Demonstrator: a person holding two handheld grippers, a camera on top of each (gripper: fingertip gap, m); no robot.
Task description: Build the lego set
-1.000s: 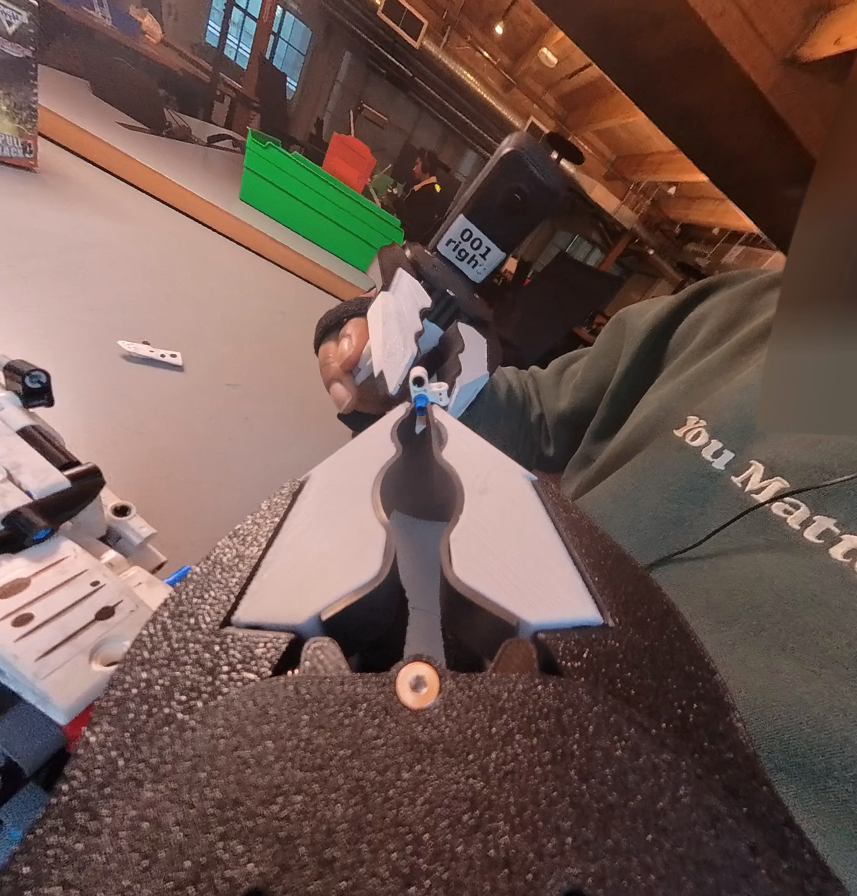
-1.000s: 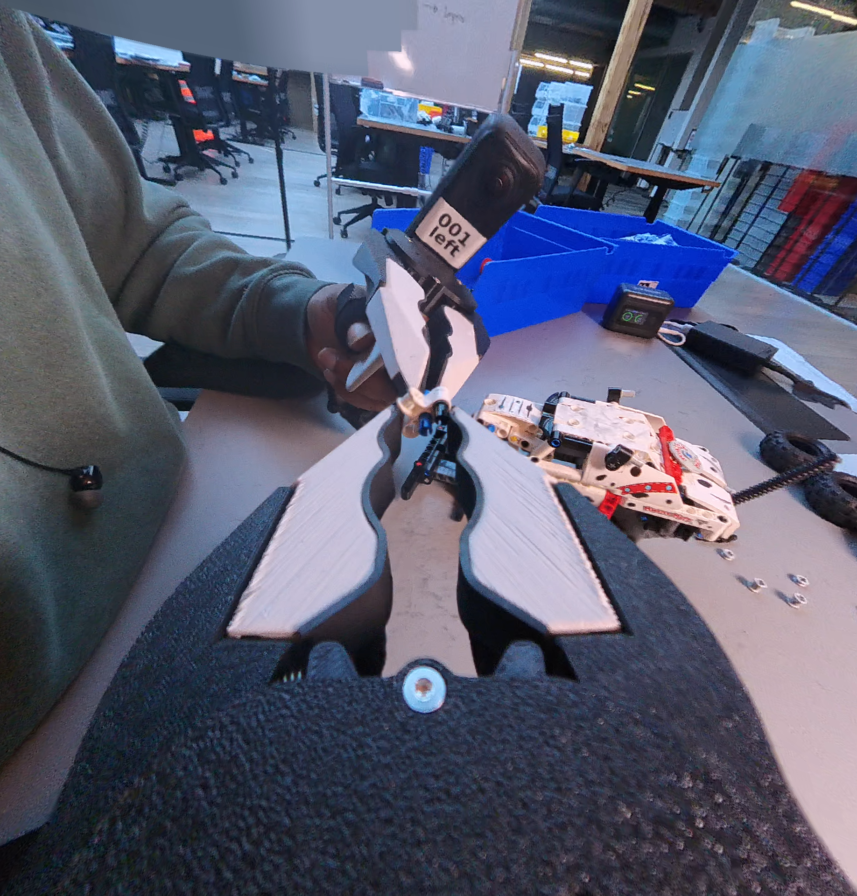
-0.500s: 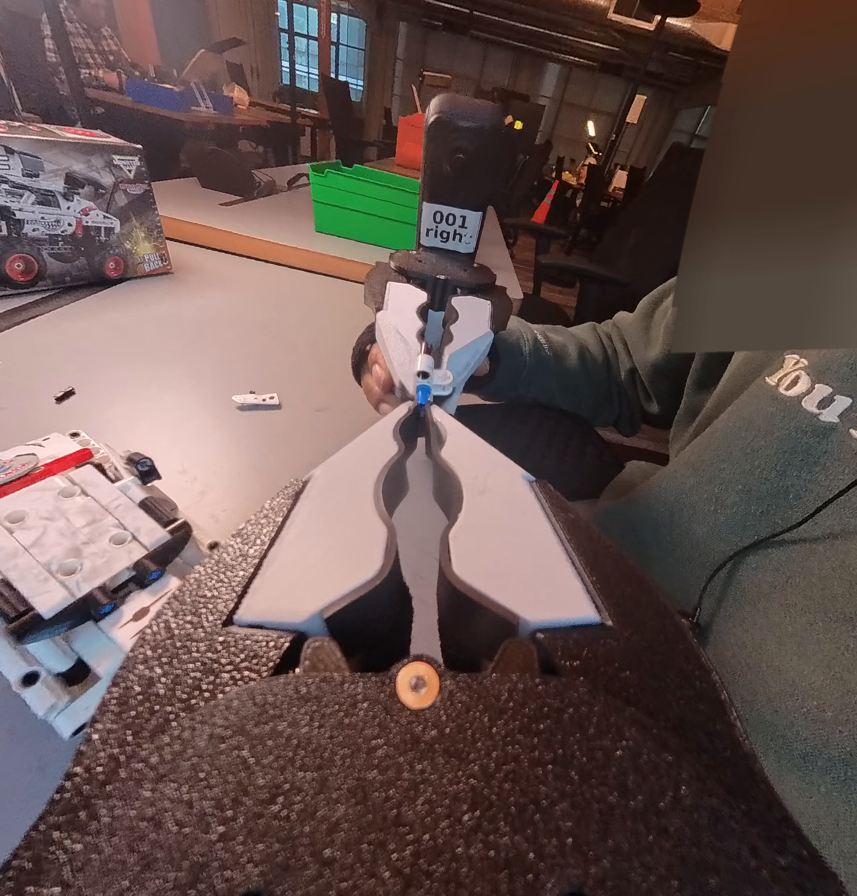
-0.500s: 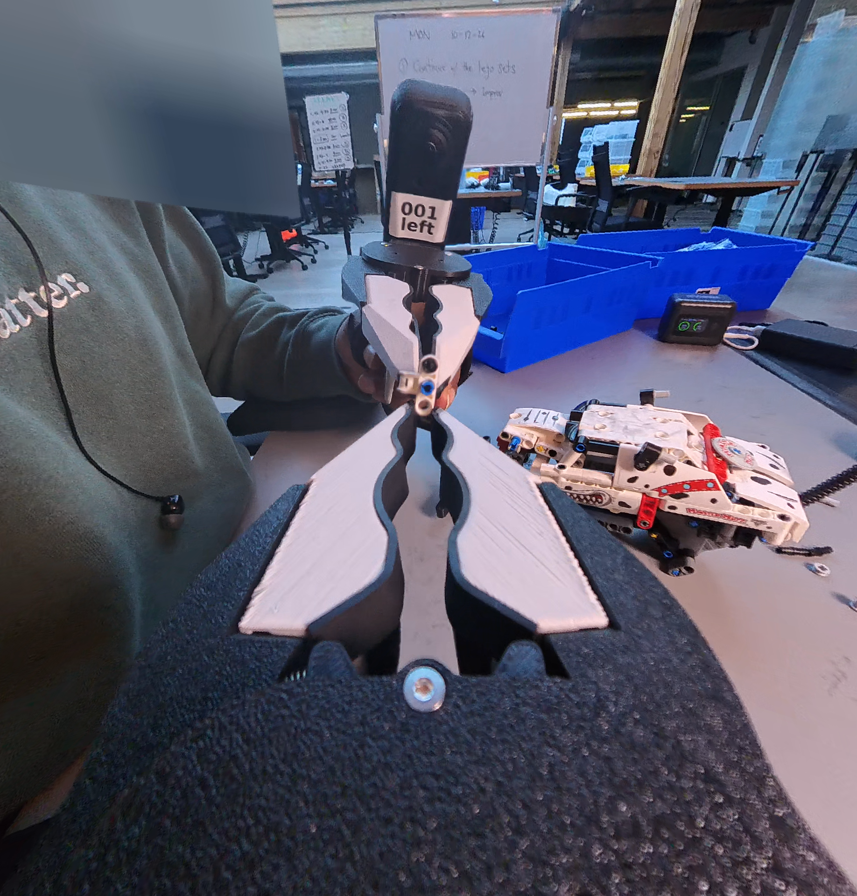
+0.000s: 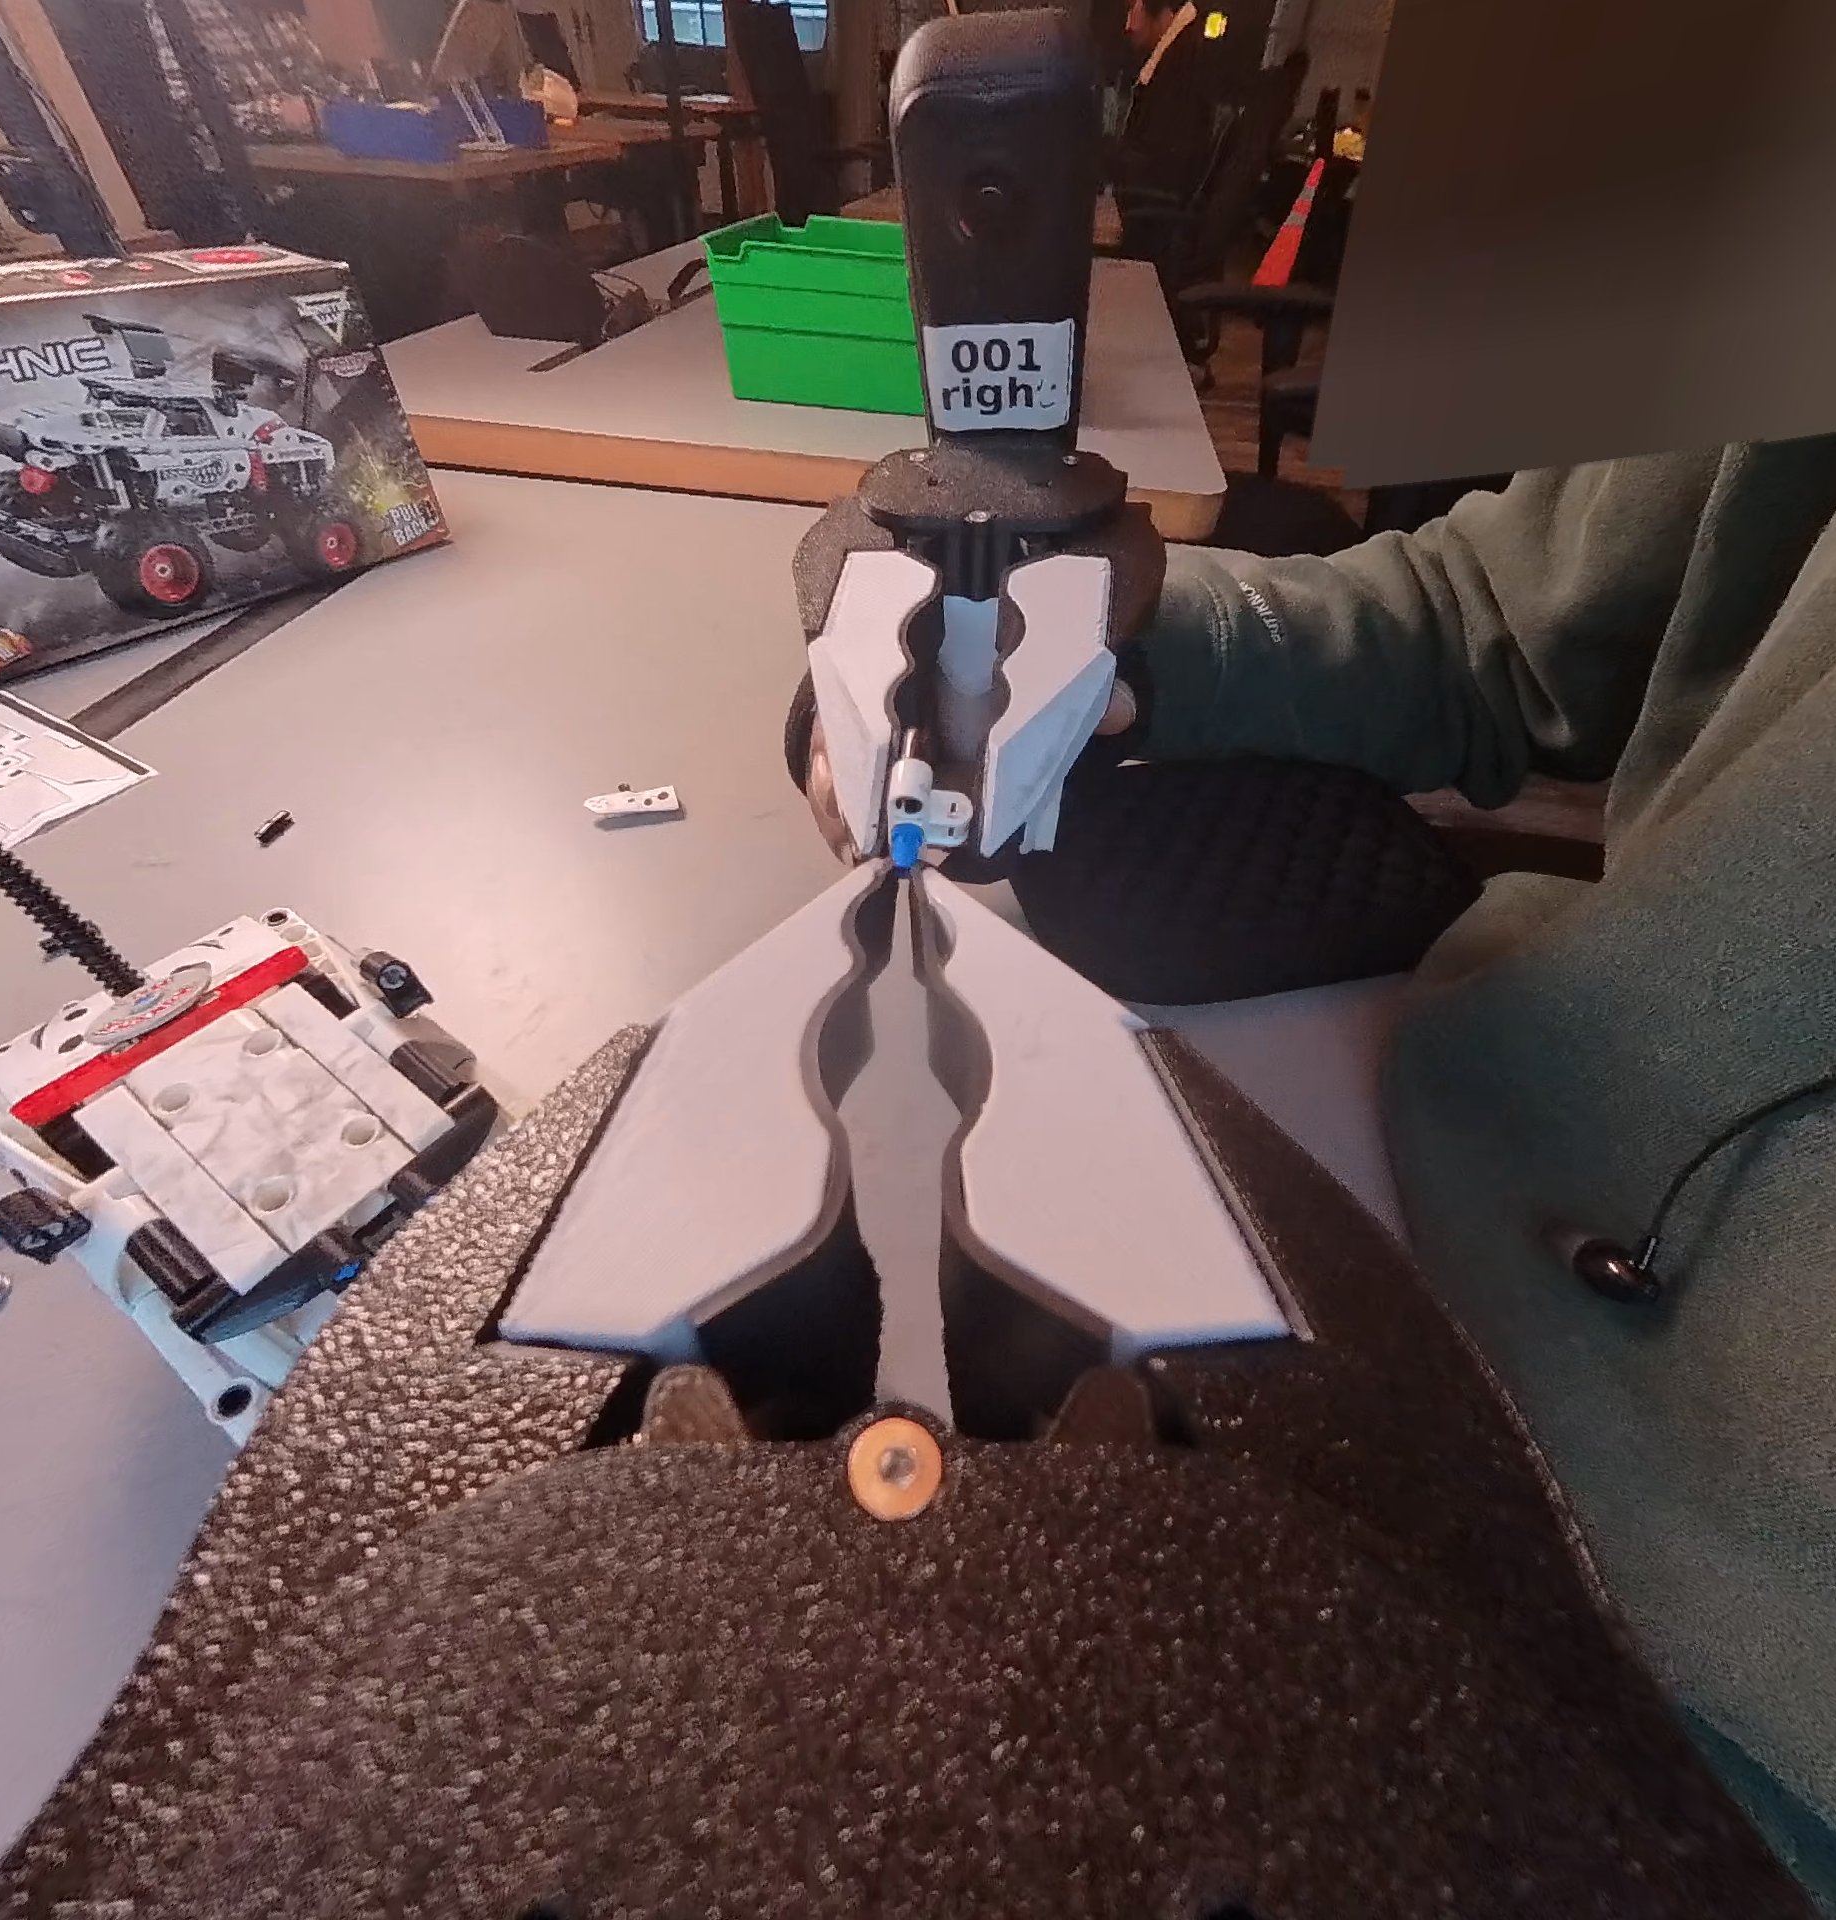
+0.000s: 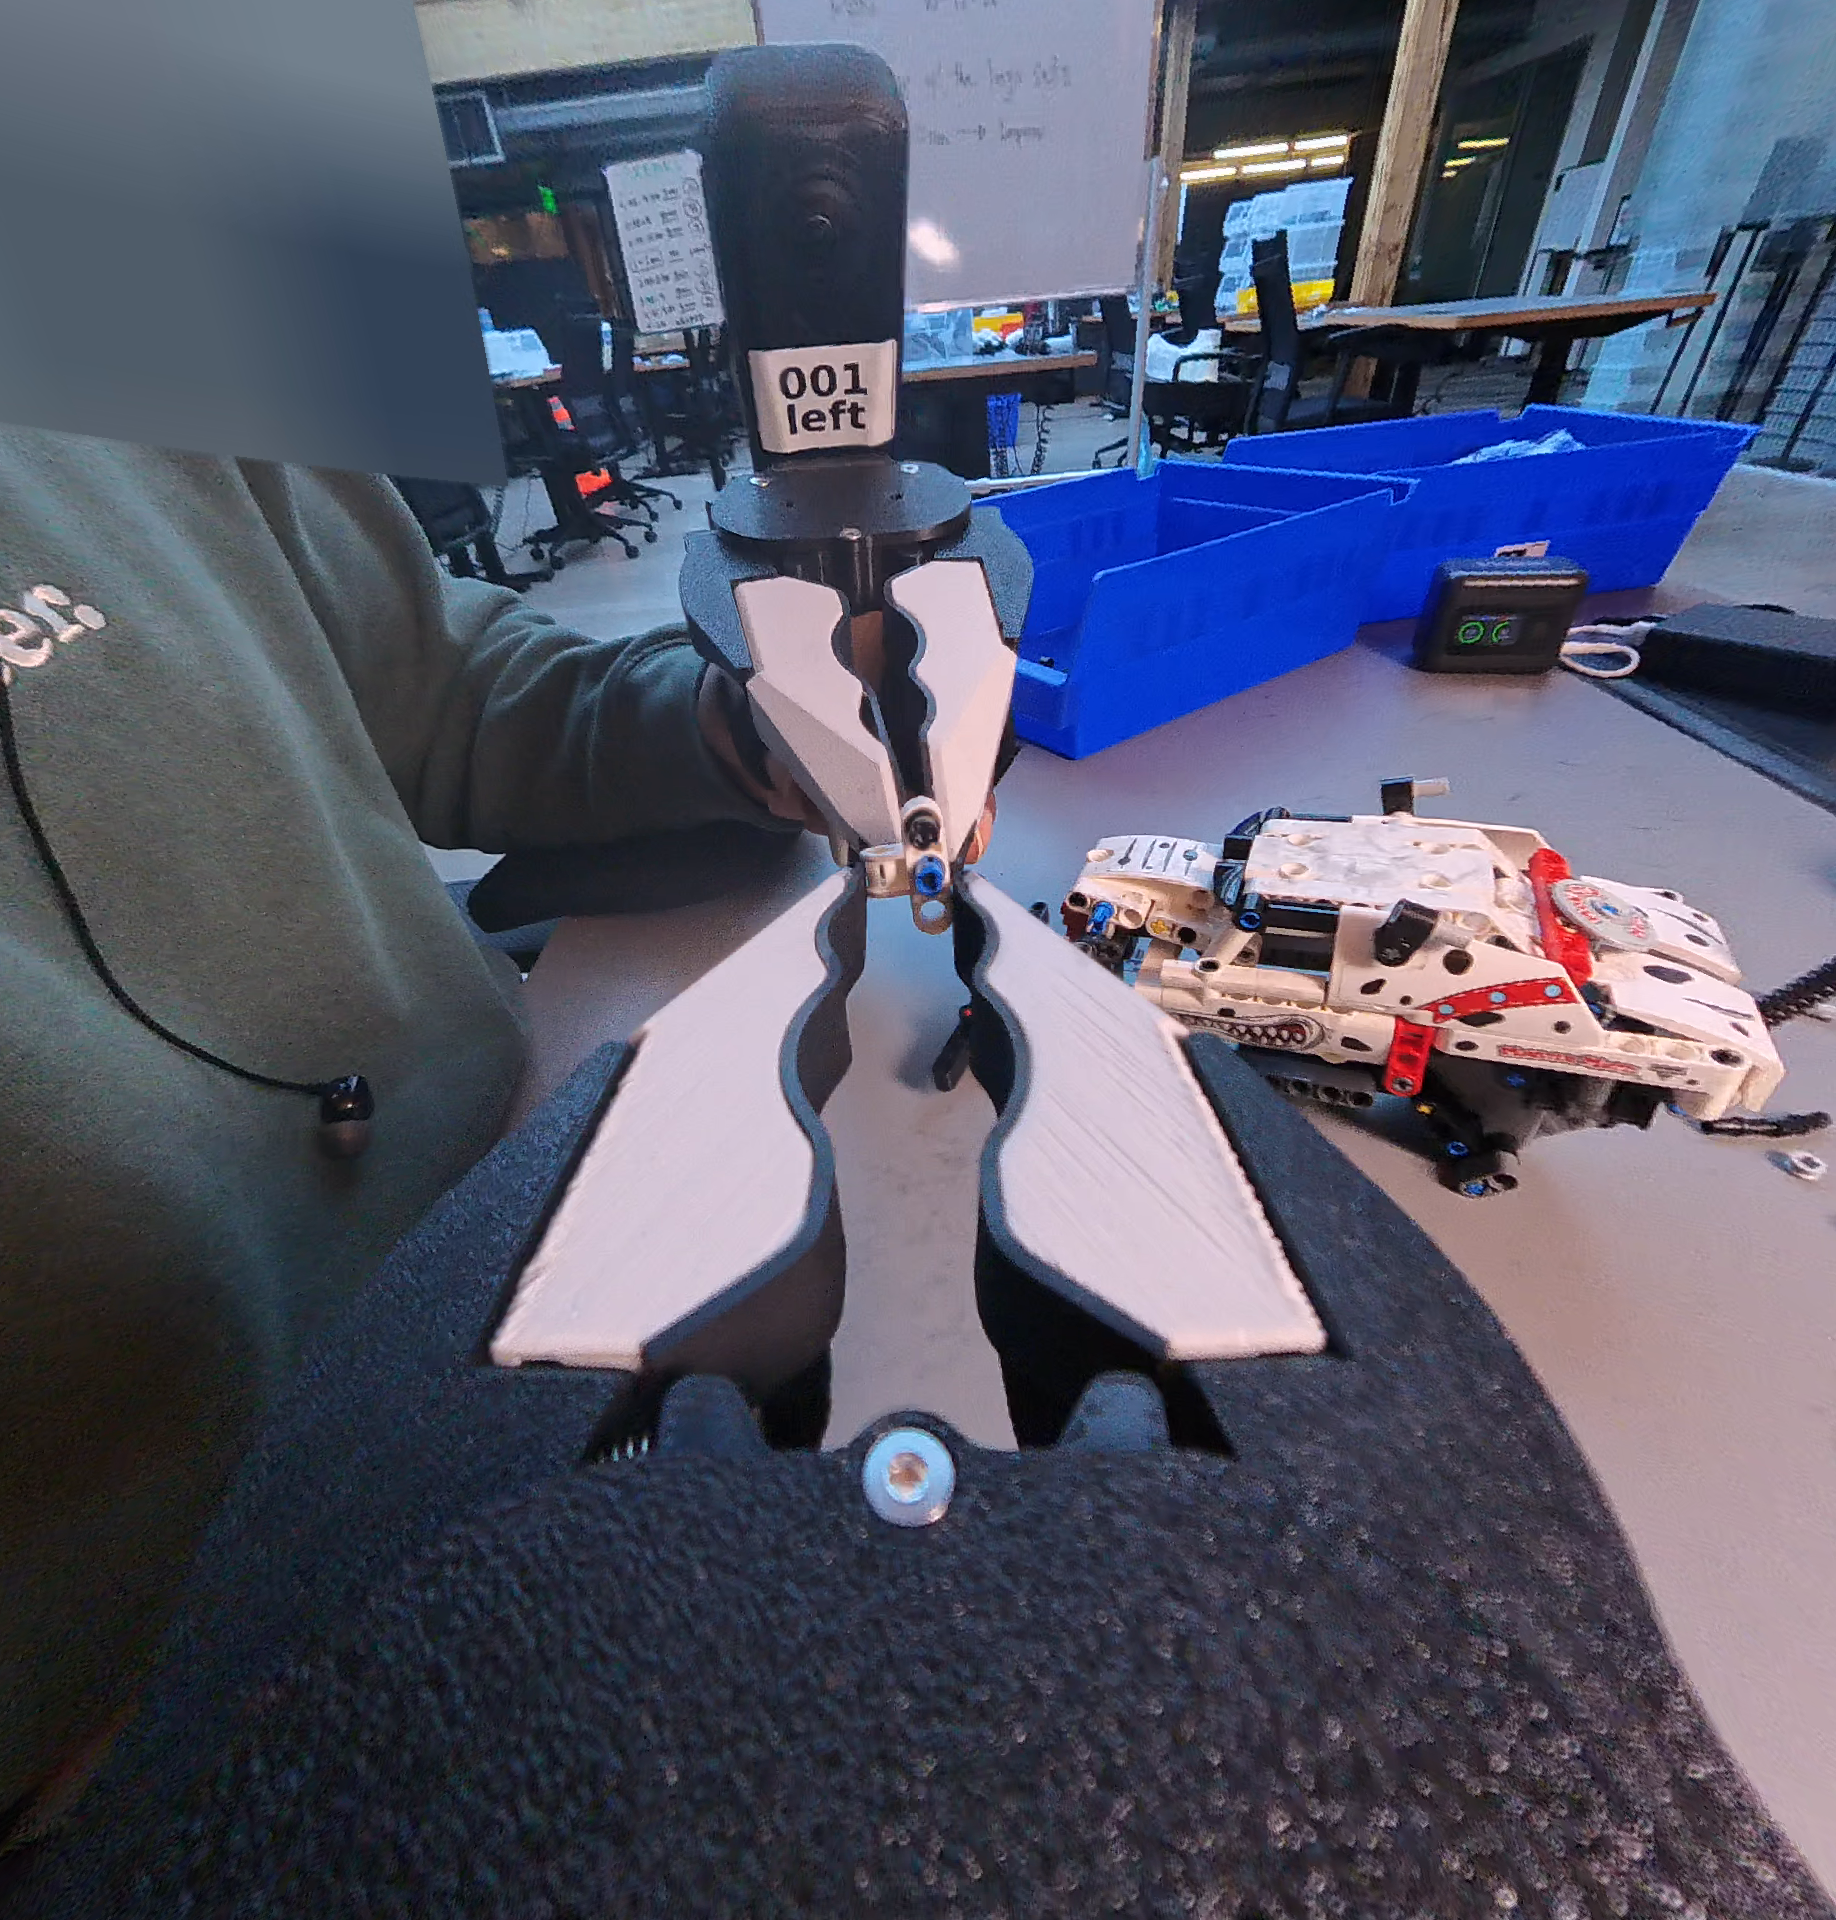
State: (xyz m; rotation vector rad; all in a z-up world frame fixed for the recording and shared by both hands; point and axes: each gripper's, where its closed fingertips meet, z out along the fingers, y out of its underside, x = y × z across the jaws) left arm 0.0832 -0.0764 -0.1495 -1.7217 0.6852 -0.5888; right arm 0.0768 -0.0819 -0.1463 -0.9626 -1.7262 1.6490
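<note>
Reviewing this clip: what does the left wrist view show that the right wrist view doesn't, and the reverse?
Only the left wrist view shows the set's box, the instruction sheet, green bins and a loose white piece. Only the right wrist view shows the blue bins, a black device with a lit display and a whiteboard. Both show the truck model, the small white-and-blue piece between the gripper tips, and the grey table.

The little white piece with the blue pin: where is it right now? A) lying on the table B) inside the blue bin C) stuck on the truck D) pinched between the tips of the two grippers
D: the little white piece with the blue pin sits up in the air, where the left gripper and right gripper meet tip to tip.
</note>
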